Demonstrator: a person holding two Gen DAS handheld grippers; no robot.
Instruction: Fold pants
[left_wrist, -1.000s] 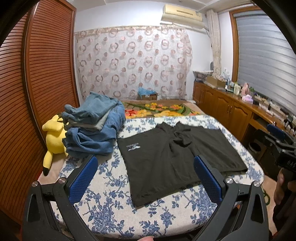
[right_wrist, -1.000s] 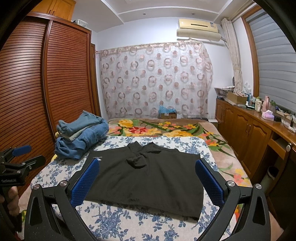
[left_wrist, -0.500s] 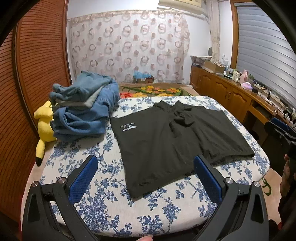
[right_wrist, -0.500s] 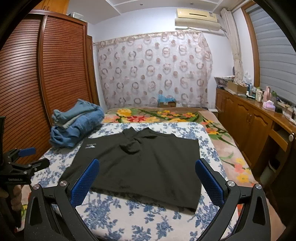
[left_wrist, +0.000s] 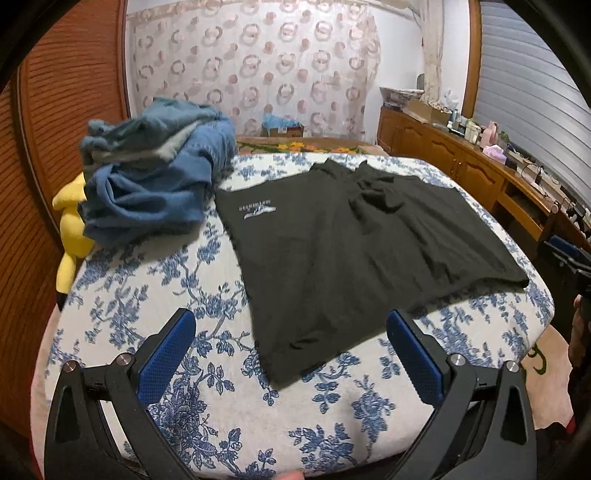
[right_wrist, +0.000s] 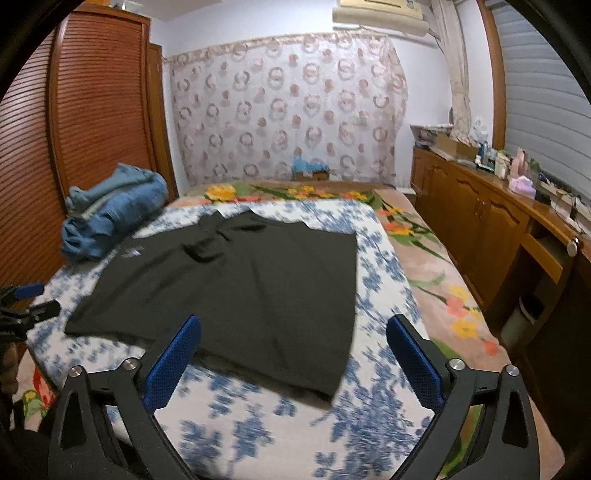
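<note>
Black pants (left_wrist: 351, 251) with a small white logo lie spread flat on the blue-flowered bed cover (left_wrist: 140, 295). My left gripper (left_wrist: 290, 325) hovers open over their near left corner, nothing between its blue pads. From the other side of the bed the pants (right_wrist: 240, 288) fill the middle of the right wrist view. My right gripper (right_wrist: 293, 326) hangs above their near hem; its jaws are closing, still wide, and grip nothing. Each gripper shows at the edge of the other's view: the left gripper (right_wrist: 22, 306), the right gripper (left_wrist: 569, 258).
A pile of blue jeans (left_wrist: 147, 181) sits on the bed's far left beside the pants, with a yellow plush toy (left_wrist: 70, 229) at that edge. A louvred wardrobe (right_wrist: 92, 110) stands left, wooden cabinets (right_wrist: 480, 229) right. A flowered mat (right_wrist: 443, 295) covers the floor between bed and cabinets.
Both grippers have sunk and tilted down towards the pants, which now look larger and nearer. The right gripper's fingers stand slightly closer together.
</note>
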